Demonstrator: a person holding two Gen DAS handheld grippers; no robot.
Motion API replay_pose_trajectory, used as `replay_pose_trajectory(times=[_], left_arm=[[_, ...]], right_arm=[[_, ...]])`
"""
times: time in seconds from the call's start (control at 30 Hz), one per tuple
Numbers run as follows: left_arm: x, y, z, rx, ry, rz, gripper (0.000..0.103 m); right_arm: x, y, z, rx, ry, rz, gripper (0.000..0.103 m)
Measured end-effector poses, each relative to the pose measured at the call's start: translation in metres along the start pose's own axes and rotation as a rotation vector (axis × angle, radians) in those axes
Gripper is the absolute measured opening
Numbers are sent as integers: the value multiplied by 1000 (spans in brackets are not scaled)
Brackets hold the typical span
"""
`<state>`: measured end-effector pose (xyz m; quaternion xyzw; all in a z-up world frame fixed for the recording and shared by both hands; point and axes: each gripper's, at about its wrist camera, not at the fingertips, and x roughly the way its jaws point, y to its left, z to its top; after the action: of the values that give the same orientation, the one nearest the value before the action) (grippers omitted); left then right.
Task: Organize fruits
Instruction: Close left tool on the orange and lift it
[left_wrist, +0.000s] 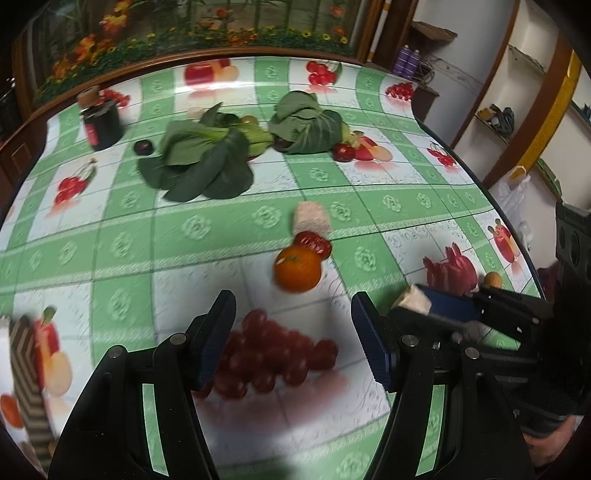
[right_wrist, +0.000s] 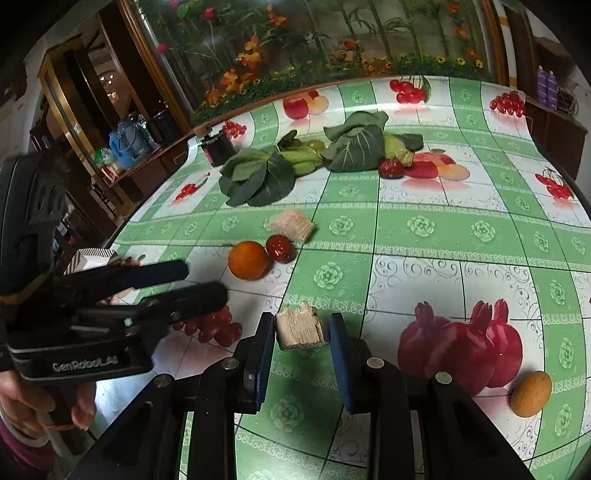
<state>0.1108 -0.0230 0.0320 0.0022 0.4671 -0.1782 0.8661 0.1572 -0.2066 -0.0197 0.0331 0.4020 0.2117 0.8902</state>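
An orange (left_wrist: 297, 271) (right_wrist: 248, 260) lies mid-table, touching a dark red fruit (left_wrist: 313, 242) (right_wrist: 280, 248). A beige wafer block (left_wrist: 311, 218) (right_wrist: 292, 224) lies just behind them. My left gripper (left_wrist: 293, 338) is open and empty, hovering short of the orange; it also shows from the side in the right wrist view (right_wrist: 199, 284). My right gripper (right_wrist: 302, 334) is shut on a second beige wafer block (right_wrist: 300, 330) (left_wrist: 413, 299). A small orange-brown fruit (right_wrist: 530, 393) (left_wrist: 493, 279) lies at the right. Another red fruit (right_wrist: 390, 168) (left_wrist: 344, 151) sits by the greens.
The table wears a green-checked cloth (right_wrist: 424, 225) printed with fruit pictures. Leafy greens (left_wrist: 201, 162) (right_wrist: 258, 177) and a cabbage (left_wrist: 306, 123) (right_wrist: 356, 146) lie at the back, with a dark plum (left_wrist: 143, 147) and a dark jar (left_wrist: 101, 123) (right_wrist: 218, 147). A striped box (left_wrist: 27, 373) stands at the near left.
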Motion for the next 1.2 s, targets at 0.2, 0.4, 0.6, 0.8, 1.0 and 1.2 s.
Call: replay_pose_trajectory(times=[0.2,0.4,0.6,0.8,1.0,1.2], left_arm=[[19,2,10,-11,4,-19,65],[26,3,10,-2,-10,-6,30],[16,8,2,-18,-35,29,30],[-7,12,-16,-34,-40,75,30],[-33,19,-43,-83,-57,101,30],[-57,26,-67,-114,-82,143,30]], right_arm=[[2,-4,0,6,5,1,29],[5,-5,-1,8,20,3,29],[6,-5,-2,6,20,8,29],[6,7,-4,-13,27,36,29],[6,30,-8,-43,32,70,29],[0,54,-17,-73,28,94,29]])
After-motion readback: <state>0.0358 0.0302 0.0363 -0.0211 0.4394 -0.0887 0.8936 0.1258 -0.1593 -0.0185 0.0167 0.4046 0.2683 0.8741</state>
